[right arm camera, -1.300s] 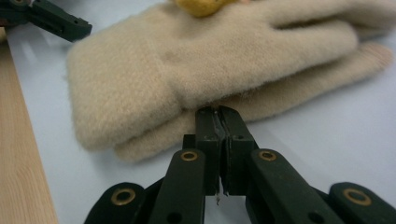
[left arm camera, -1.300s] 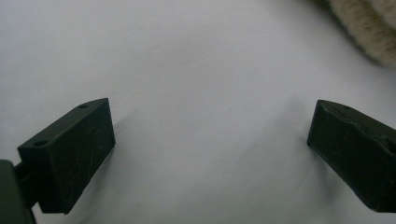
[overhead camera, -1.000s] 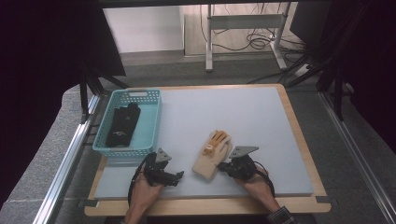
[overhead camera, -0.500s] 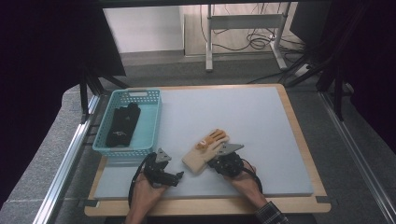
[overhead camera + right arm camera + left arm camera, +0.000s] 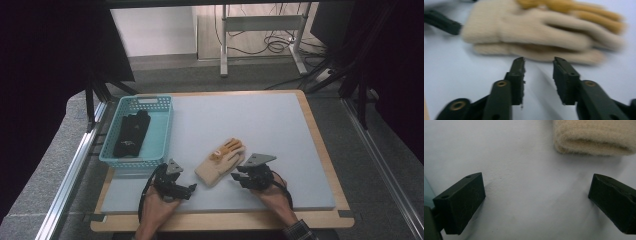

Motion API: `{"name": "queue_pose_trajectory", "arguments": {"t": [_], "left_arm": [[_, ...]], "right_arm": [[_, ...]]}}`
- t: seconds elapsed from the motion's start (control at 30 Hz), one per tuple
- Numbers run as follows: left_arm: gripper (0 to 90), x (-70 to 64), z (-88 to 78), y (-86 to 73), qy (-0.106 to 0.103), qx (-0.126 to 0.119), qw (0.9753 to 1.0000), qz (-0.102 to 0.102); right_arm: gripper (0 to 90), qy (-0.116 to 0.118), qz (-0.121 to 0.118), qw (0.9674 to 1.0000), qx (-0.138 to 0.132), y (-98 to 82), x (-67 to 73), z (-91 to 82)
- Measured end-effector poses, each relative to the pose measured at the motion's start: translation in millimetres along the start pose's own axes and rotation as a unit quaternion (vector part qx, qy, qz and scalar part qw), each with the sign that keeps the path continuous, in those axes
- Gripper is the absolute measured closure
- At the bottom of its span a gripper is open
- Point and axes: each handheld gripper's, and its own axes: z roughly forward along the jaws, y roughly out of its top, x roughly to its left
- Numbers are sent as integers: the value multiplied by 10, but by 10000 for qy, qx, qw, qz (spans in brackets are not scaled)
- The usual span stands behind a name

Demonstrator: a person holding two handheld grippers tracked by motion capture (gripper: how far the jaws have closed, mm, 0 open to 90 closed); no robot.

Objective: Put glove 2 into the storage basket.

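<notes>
One pale-blue mat [image 5: 260, 125] – wooden border, grey floor [image 5: 50, 170].

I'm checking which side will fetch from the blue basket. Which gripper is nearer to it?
Left. The left gripper sits just below the blue basket's near right corner; the right gripper is farther right, beyond the cream glove.

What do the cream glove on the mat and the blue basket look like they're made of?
The cream glove looks like soft knitted wool or acrylic: fuzzy, matte, with ribbed stitches. The blue basket looks like moulded plastic: thin lattice walls, smooth and slightly glossy.
</notes>
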Motion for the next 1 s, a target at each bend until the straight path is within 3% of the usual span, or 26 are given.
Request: {"name": "queue_pose_trajectory", "arguments": {"t": [0.2, 0.37, 0.47, 0.63, 0.77, 0.9, 1.0], "left_arm": [[10, 1, 0, 1, -9, 5, 10000, -7], [11, 1, -2, 2, -14, 5, 10000, -10], [13, -1, -4, 2, -9, 2, 10000, 3], [21, 17, -22, 4, -86, 35, 9999, 91], [34, 25, -72, 66, -408, -108, 9991, 14], [34, -43, -107, 256, -577, -179, 9981, 147], [30, -147, -76, 491, -693, -126, 9971, 296]], "right_arm": [[380, -558, 338, 9979, 3, -189, -312, -313], [272, -1029, 634, 9926, 114, -385, -579, -490], [241, -1243, 690, 9897, 165, -448, -665, -553], [203, -1324, 715, 9882, 283, -529, -715, -541], [194, -1322, 758, 9879, 289, -532, -725, -540], [192, -1315, 783, 9878, 282, -535, -726, -540], [192, -1318, 782, 9878, 277, -537, -726, -540]]}}
